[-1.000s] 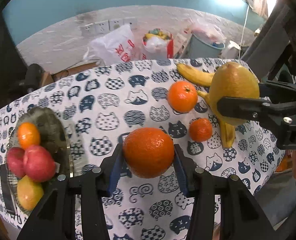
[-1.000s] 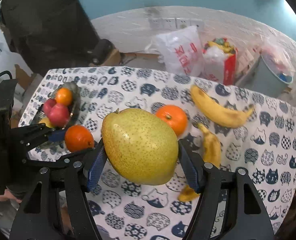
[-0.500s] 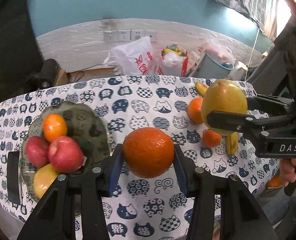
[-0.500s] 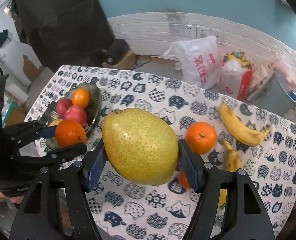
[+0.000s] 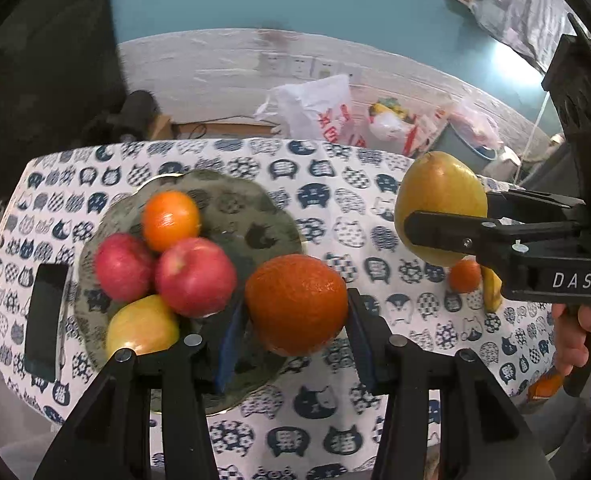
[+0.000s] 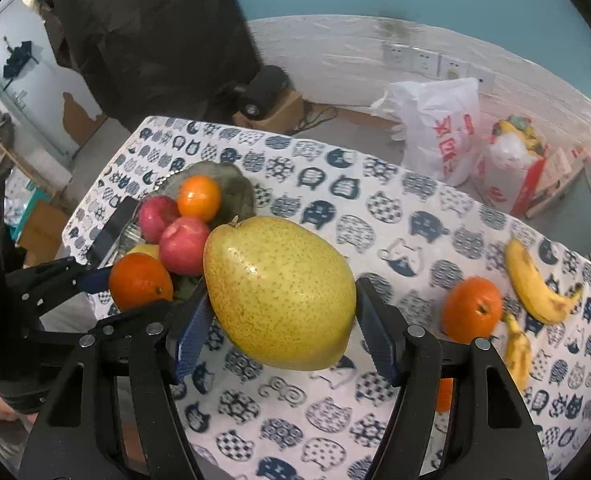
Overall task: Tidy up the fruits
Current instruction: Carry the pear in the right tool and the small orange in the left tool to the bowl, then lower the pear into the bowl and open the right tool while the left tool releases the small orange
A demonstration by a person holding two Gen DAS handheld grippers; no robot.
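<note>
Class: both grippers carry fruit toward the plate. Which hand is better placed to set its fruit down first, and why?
Left, probably. The left gripper holds the orange right at the plate, beside the apples. The right gripper with the pear sits farther over the tablecloth.

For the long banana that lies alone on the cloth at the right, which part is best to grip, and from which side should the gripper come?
Grip the banana probably at its thick middle, coming from above with the fingers across its narrow width. It lies flat on the tablecloth, curved, with both long sides free there. Its lower tip is close to the second banana and the orange, so that end is crowded.
</note>
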